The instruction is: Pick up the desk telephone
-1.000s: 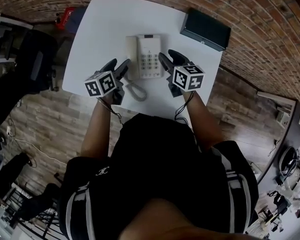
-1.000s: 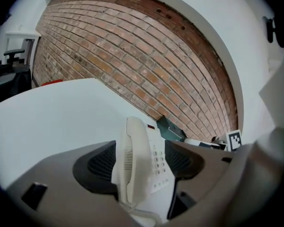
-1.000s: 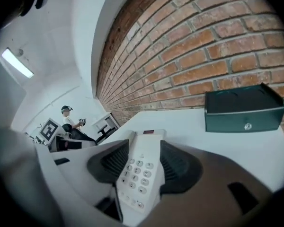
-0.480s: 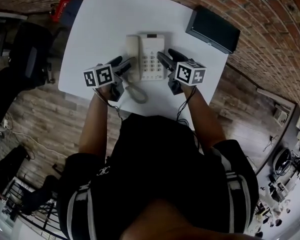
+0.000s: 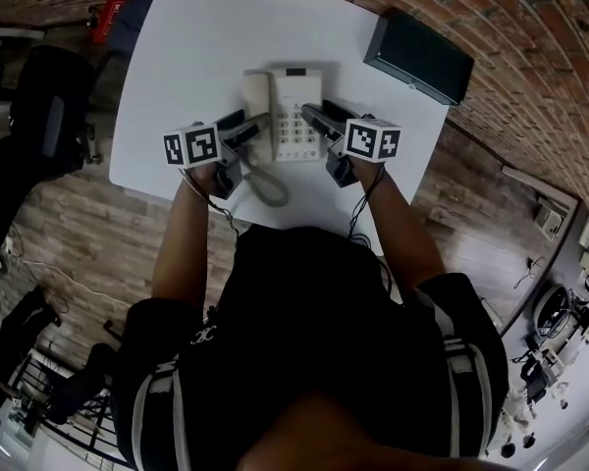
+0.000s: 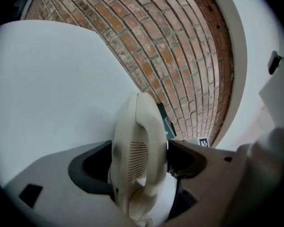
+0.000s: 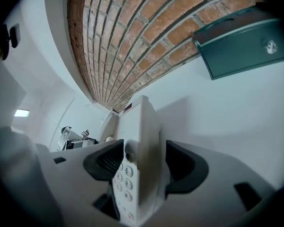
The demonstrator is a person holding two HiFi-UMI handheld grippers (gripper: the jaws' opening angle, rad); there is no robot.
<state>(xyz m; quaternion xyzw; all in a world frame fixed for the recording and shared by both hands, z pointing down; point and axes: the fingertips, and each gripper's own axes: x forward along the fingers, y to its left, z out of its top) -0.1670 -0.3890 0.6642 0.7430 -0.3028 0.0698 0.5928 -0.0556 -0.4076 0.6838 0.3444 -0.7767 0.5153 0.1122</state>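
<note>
A beige desk telephone (image 5: 293,114) sits on the white table (image 5: 196,47), its handset (image 5: 258,116) resting on its left side. My left gripper (image 5: 247,128) straddles the near end of the handset (image 6: 137,145), which stands between the two dark pads (image 6: 92,167); I see no squeeze on it. My right gripper (image 5: 319,121) straddles the phone's right edge by the keypad (image 7: 125,178). Its jaws are opening, and a gap shows beside the right pad (image 7: 184,167).
A dark green box (image 5: 419,57) lies at the table's far right corner by the brick wall (image 5: 530,27). The phone's coiled cord (image 5: 265,186) loops toward the near table edge. A dark chair (image 5: 49,106) and a red object (image 5: 103,18) stand off the table's left.
Both grippers have come down and forward onto the phone's two sides. Their jaws now straddle the handset and the keypad edge instead of hovering short of them.
</note>
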